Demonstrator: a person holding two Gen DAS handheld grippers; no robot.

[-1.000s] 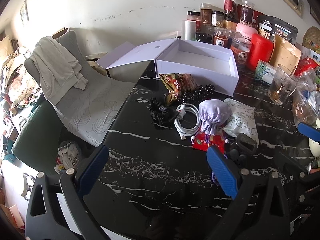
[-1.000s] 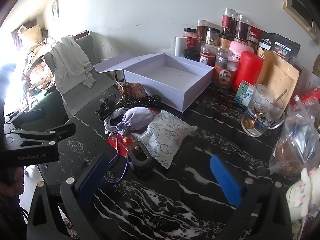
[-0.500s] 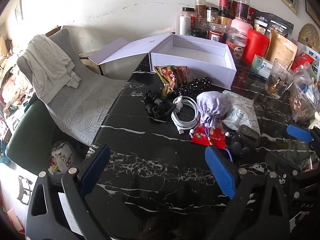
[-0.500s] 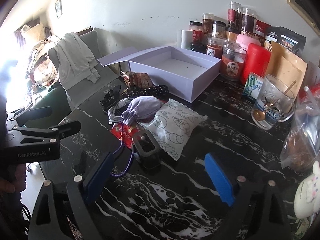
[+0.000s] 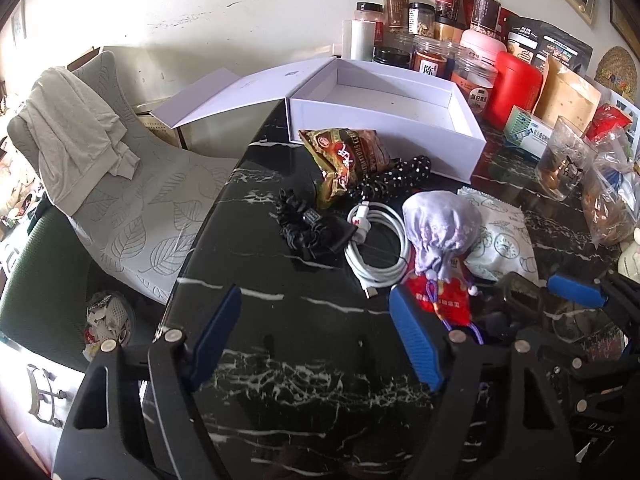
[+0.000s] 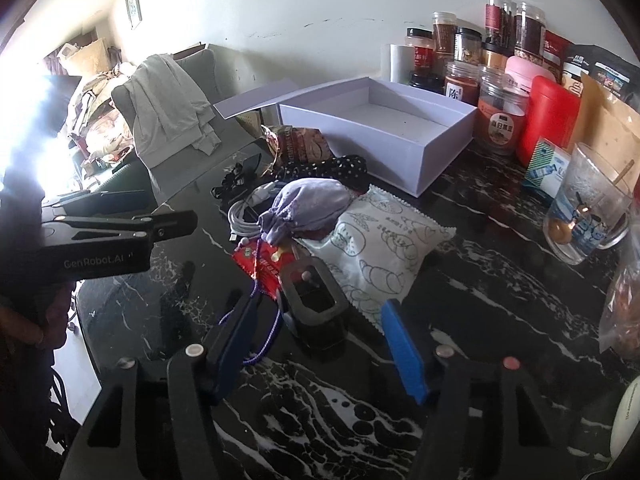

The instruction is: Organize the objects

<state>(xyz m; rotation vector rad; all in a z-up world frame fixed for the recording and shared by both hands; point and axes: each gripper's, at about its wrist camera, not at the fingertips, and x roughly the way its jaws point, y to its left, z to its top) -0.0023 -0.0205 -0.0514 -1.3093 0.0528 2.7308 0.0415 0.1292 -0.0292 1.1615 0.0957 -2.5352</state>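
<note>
Black case (image 6: 314, 304) between closing right gripper (image 6: 316, 340), apparently untouched.

**Left wrist view: gripper over bare table, jaws closing**

Your left gripper (image 5: 316, 334) hangs above the black table (image 5: 280, 380); jaws closing, nothing between them. Ahead lie a white cable (image 5: 380, 240), lilac pouch (image 5: 440, 224), red packet (image 5: 440, 300) and snack bag (image 5: 348, 160). The white box (image 5: 384, 136) stands open behind them.
</note>
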